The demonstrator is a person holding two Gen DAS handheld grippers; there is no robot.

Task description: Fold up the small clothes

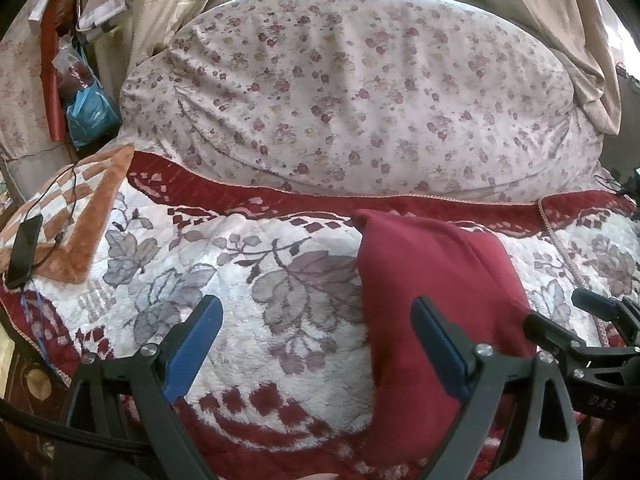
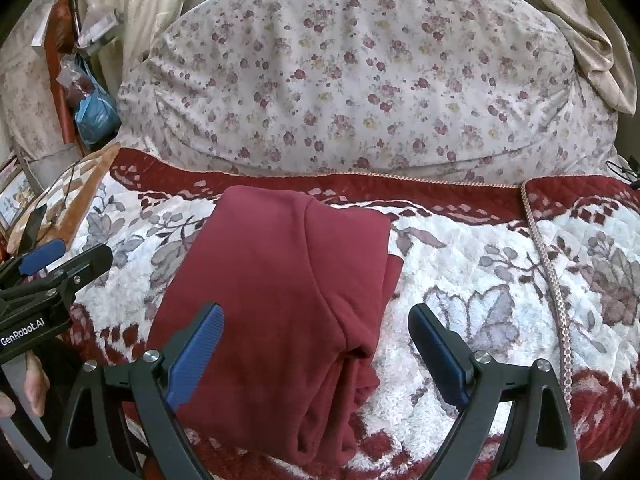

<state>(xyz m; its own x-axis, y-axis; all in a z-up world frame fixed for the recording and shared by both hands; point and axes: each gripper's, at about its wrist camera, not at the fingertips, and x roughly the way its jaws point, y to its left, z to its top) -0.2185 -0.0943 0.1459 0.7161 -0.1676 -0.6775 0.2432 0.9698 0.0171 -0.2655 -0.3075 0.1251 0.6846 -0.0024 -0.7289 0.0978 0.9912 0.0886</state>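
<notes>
A dark red garment (image 2: 276, 300) lies folded into a long stack on the white and red floral blanket (image 2: 480, 280). In the left wrist view the garment (image 1: 432, 280) sits to the right, under the right blue finger. My left gripper (image 1: 316, 344) is open and empty above the blanket, at the garment's left edge. My right gripper (image 2: 316, 352) is open and empty just above the garment's near right side. The left gripper (image 2: 52, 264) also shows at the left edge of the right wrist view, and the right gripper (image 1: 592, 320) at the right edge of the left wrist view.
A big floral-print duvet bundle (image 1: 352, 92) lies behind the blanket. An orange checked pillow (image 1: 80, 216) with a black phone and cable (image 1: 24, 252) sits at the left. Curtains (image 1: 560, 20) hang at the back. A cord trim (image 2: 552, 272) runs across the blanket at the right.
</notes>
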